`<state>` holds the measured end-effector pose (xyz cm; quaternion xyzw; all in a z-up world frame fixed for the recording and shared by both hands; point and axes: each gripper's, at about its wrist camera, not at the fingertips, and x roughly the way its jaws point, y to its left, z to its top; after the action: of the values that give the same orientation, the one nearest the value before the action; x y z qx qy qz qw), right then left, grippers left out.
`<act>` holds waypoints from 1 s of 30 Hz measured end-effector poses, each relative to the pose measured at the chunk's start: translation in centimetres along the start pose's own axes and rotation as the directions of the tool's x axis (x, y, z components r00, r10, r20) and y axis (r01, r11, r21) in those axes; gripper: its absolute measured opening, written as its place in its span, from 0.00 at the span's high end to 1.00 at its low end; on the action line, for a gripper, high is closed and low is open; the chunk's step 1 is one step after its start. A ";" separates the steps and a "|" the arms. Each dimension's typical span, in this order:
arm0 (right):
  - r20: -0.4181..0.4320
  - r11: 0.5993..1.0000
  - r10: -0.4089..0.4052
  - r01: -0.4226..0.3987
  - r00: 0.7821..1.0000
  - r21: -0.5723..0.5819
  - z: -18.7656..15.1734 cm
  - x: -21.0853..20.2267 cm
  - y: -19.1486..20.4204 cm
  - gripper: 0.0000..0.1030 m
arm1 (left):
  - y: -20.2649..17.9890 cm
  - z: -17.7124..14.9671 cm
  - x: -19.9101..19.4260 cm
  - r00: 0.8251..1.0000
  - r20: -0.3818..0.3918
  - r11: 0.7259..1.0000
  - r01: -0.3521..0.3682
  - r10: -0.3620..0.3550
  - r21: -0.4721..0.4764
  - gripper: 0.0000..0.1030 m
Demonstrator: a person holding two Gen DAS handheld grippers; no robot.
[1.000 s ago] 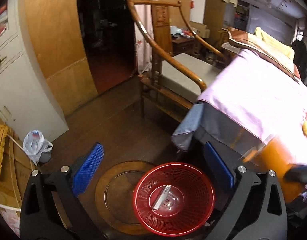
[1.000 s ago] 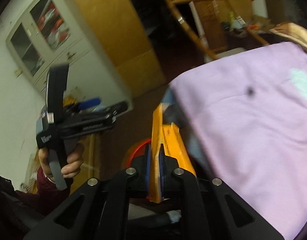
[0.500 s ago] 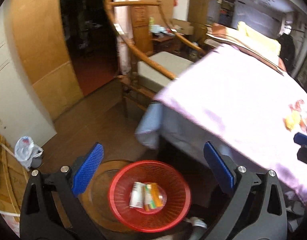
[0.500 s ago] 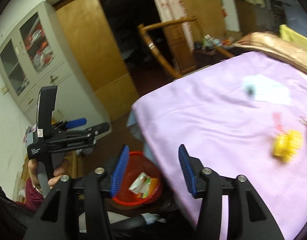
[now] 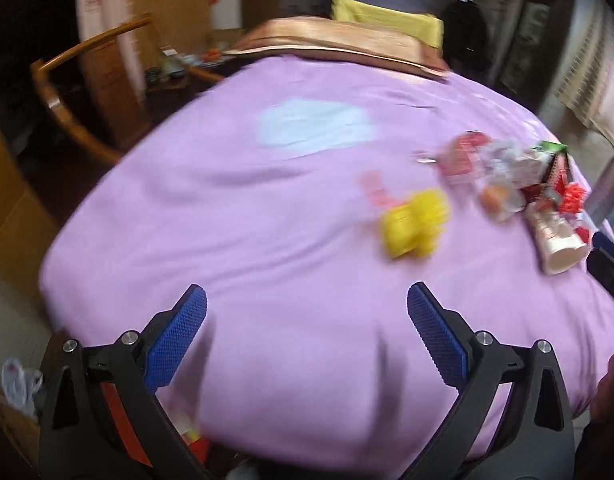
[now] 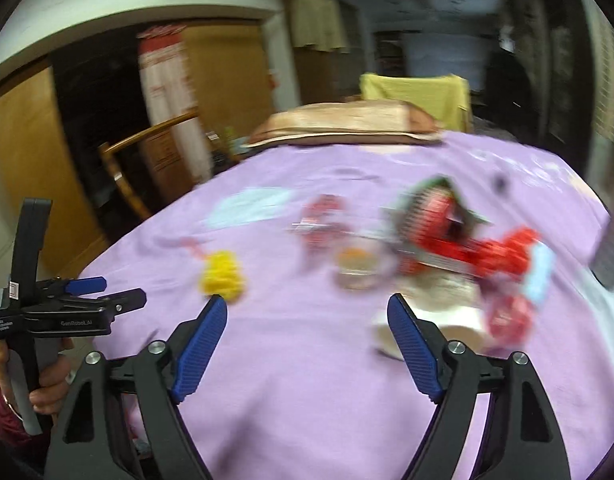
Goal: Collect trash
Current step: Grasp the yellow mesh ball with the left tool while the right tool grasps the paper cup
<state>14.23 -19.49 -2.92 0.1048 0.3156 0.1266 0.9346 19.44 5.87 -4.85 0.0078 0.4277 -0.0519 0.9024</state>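
Note:
Both views are blurred. Trash lies on the purple bed sheet [image 5: 227, 220] toward its right side: a yellow crumpled piece [image 5: 415, 224] [image 6: 223, 276], a clear cup with something orange in it [image 5: 499, 200] [image 6: 355, 264], red wrappers [image 5: 463, 152] [image 6: 447, 224] and a tipped paper cup [image 5: 555, 240] [image 6: 427, 320]. My left gripper [image 5: 305, 292] is open over bare sheet, short of the yellow piece. The jaws of my right gripper [image 6: 307, 300] are opening with nothing between them; the yellow piece is by its left fingertip and the paper cup by its right. A hand holds the left gripper [image 6: 123, 290] at the bed's left edge.
A pale blue sheet [image 5: 315, 126] lies flat farther back on the bed. A brown pillow [image 5: 339, 40] and yellow cloth [image 5: 387, 20] sit at the head. A wooden armchair [image 5: 67, 92] stands left of the bed. A white plastic bag [image 5: 19, 380] lies on the floor.
The right gripper let go of an orange wrapper, which landed in the red basket, and its jaws spread. Both grippers swung from the basket on the floor up over the bed.

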 end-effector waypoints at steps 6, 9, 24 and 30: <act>-0.016 0.994 -0.046 0.048 0.999 0.100 -0.8 0.6 -5.3 0.21 | -6.2 2.9 4.5 0.999 -0.019 0.994 -0.026 0.028 0.107 0.06; -0.038 0.992 -0.086 0.089 0.996 0.090 -1.0 1.2 -6.1 0.21 | -6.6 3.3 6.2 0.998 -0.039 0.993 -0.046 0.050 0.107 0.06; -0.138 0.988 -0.140 0.148 0.981 0.051 -0.5 4.5 -5.4 0.05 | -4.7 3.4 8.4 0.991 -0.136 1.000 0.009 -0.008 0.009 0.13; -0.234 0.979 -0.188 0.201 0.954 0.031 -0.2 6.7 -5.2 0.05 | -4.9 3.2 7.5 0.996 -0.086 0.999 0.012 -0.009 0.036 0.45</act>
<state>20.18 -22.33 -8.29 0.0834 0.4339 0.0365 0.8964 26.17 0.11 -8.48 0.0243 0.4651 -0.0640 0.8826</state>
